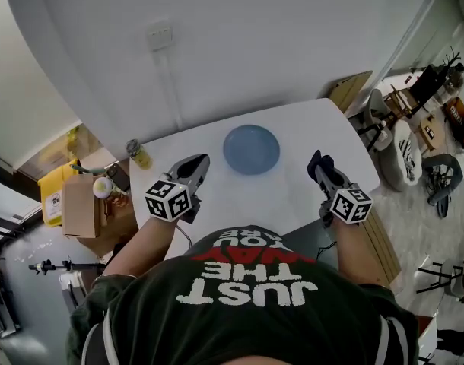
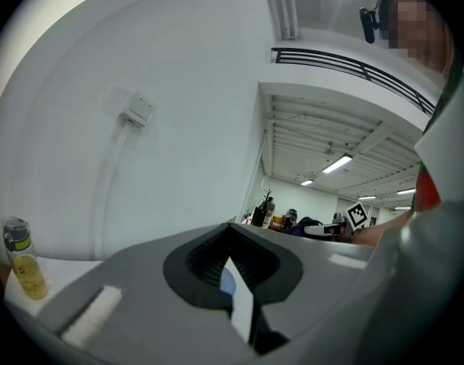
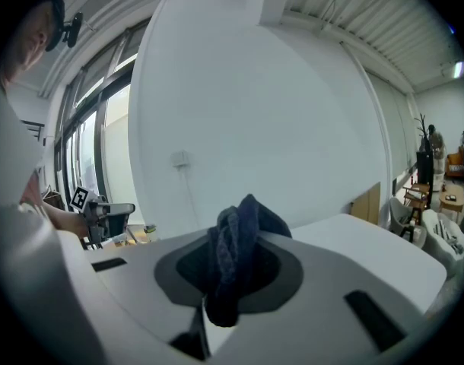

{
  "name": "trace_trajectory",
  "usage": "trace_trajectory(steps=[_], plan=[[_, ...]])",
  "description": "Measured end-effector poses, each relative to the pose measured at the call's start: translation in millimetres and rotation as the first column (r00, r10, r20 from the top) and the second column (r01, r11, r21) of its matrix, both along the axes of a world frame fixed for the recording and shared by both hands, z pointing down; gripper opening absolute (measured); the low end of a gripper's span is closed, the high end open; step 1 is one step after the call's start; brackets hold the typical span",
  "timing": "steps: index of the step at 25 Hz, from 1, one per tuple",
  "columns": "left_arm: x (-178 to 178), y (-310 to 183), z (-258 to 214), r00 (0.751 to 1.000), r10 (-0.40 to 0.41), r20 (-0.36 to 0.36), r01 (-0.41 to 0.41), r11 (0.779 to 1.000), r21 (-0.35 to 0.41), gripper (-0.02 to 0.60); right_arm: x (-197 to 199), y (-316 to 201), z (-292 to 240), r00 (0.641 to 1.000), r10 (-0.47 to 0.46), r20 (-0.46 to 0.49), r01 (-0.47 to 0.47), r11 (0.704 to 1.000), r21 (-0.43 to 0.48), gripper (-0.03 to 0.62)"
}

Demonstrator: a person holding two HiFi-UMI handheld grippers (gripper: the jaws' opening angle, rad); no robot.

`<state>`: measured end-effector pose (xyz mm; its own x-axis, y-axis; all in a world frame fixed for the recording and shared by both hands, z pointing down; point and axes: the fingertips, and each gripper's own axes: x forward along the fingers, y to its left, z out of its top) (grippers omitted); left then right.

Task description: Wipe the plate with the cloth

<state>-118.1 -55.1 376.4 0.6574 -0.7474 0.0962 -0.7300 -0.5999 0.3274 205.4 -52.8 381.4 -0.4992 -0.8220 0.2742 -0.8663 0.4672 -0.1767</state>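
Your right hand-held gripper (image 1: 320,169) pinches the soft, limp cloth (image 3: 236,253), your left hand-held gripper (image 1: 195,167) is closed empty, so steady the probably slippery plate (image 1: 251,149) by its rim.

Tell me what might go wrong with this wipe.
The plate lies loose on the table and the left gripper, shut and empty, is off it: wiping may shove the plate. Only a small bunch of cloth sticks out of the right gripper, so its jaws may scrape the plate, or the cloth may slip out.
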Motion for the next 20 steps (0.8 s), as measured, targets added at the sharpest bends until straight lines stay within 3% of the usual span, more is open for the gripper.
trace_trajectory(steps=[20], plan=[[3.7, 2.3, 12.0, 1.0, -0.004, -0.007, 0.003, 0.999, -0.045, 0.008, -1.6, 3.1, 6.3, 1.0, -0.018, -0.015, 0.018, 1.0, -0.004, 0.037]])
